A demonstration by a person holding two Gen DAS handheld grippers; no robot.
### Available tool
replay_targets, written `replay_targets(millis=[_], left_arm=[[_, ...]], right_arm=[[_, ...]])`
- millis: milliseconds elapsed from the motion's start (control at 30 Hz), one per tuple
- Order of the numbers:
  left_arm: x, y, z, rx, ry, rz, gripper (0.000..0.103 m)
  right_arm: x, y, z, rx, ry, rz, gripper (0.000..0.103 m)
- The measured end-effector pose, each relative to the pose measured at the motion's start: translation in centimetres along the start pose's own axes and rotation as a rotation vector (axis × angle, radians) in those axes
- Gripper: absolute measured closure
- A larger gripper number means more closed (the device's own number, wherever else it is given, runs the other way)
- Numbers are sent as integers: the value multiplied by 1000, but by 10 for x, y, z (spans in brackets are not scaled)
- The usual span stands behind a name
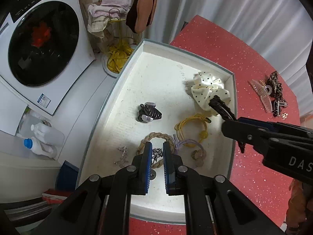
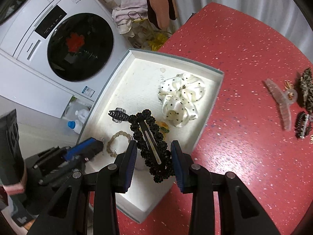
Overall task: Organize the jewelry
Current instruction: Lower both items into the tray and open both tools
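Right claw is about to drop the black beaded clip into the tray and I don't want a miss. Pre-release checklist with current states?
1. Black beaded clip held between the right claw pads: ok.
2. Clip over the white tray, not the red table: ok; its tip hangs above the polka-dot scrunchie.
3. Bare tray floor right below the clip: not ok, scrunchie and yellow hair tie lie under it.
4. Left claw away from the drop spot: ok; it sits low over the braided tie, apart from the right claw.
5. Left claw empty: cannot tell; a small metal piece sits between its pads.
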State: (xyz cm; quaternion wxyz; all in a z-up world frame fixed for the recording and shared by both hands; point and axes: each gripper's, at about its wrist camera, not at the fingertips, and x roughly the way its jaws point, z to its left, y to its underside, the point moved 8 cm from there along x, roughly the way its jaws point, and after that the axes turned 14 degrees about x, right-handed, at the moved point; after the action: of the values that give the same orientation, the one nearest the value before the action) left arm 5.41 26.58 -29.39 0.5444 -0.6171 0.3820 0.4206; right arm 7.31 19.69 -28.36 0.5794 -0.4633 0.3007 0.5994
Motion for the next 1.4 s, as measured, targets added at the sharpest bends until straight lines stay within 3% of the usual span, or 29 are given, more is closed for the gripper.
replay_targets(millis=[500, 1033, 1400], left_arm=[[32, -2, 12, -12, -24, 30, 91], [45, -2, 12, 12, -54, 51, 91], [43, 2, 15, 4, -76, 78, 91]], right_arm=[[38, -30, -15, 67, 60, 4, 65], [68, -29, -16, 78, 77, 76, 64], [63, -27, -16, 81, 55, 82, 60]])
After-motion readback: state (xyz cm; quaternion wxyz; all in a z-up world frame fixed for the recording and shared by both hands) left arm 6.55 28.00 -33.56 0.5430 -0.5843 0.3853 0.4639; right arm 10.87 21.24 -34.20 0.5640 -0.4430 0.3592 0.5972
